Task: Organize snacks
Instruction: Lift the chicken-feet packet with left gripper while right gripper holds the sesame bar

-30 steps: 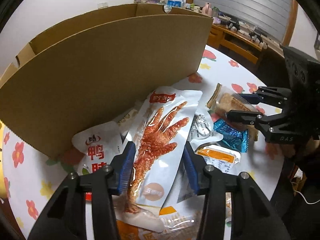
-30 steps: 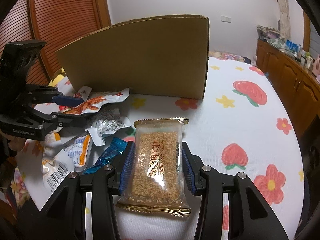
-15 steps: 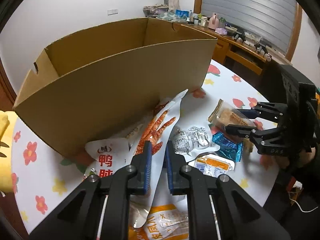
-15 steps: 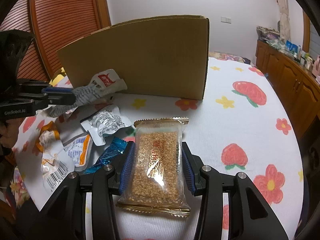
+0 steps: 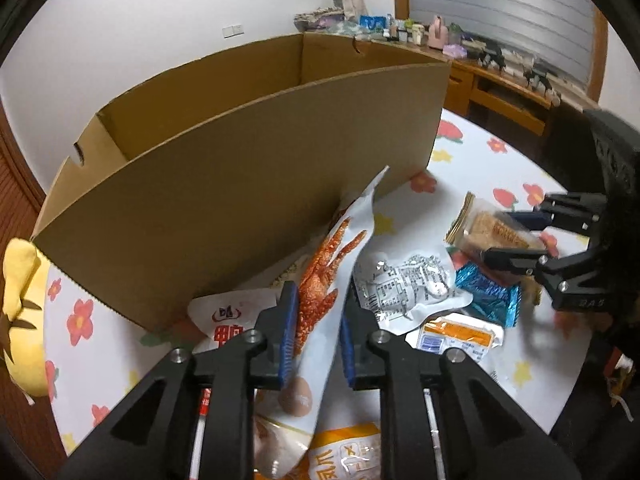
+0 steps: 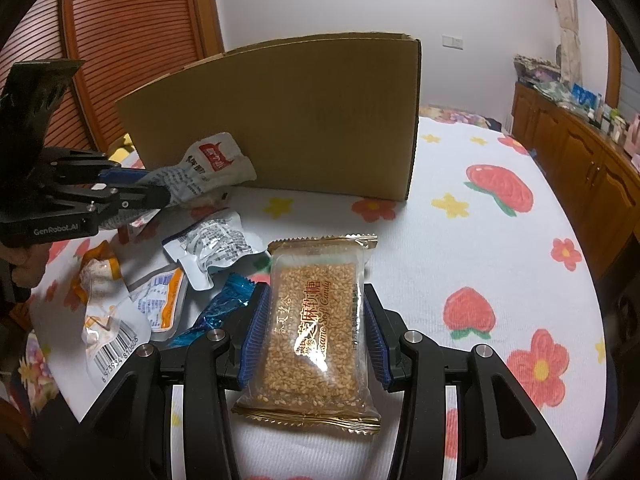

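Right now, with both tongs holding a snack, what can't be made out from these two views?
- Floor of the cardboard box: left wrist view, hidden by its near wall; the right wrist view shows only the outside.
- Lower end of the chicken-foot packet: left wrist view, covered by the left tongs.
- Fine print on the silver pouch: too small in both views.
- Items on the sideboard: too small and blurred.

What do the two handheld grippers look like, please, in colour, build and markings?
Both grippers, the left gripper and the right gripper, are matte black, with angular open-frame fingers, silver screw heads at the joints and ribbed blue pads. The left one's side reads "GenRobot.AI" in white. No sleeve or cable is clearly visible.
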{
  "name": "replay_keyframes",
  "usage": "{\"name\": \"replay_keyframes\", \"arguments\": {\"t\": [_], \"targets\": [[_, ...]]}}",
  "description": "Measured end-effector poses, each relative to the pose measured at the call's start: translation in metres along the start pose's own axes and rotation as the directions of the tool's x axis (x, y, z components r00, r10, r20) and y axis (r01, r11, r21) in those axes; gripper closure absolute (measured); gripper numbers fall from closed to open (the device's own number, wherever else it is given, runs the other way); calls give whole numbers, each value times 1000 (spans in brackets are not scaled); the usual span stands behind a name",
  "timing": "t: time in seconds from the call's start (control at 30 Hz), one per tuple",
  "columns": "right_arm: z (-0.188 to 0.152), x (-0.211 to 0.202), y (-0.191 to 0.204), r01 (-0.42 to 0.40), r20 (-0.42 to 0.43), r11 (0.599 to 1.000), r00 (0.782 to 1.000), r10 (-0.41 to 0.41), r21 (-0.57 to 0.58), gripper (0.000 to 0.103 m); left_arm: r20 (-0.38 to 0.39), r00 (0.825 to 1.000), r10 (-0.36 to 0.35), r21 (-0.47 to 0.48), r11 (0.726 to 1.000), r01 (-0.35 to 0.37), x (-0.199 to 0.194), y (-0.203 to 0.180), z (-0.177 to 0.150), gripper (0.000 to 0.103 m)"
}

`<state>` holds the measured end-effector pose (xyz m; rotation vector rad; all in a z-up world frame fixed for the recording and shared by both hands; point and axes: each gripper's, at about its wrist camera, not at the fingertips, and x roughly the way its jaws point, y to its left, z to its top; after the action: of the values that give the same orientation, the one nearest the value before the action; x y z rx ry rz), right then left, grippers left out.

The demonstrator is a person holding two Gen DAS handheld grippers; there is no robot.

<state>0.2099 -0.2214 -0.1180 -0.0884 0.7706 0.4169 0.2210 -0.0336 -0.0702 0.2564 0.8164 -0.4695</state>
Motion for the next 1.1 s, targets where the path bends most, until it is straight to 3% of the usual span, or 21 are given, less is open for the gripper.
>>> {"name": "replay_keyframes", "arguments": {"t": [0.43,1.1], "targets": [[0,-1,1,-1,5,1000,1000,1,-4,59,90,996,-10,-101,995,19,-32,7,-7,89],[2,-17,3,20,69,1000,997,-20,-4,60,238,971,-29,-72,996,47,-88,-12,12,90]]}}
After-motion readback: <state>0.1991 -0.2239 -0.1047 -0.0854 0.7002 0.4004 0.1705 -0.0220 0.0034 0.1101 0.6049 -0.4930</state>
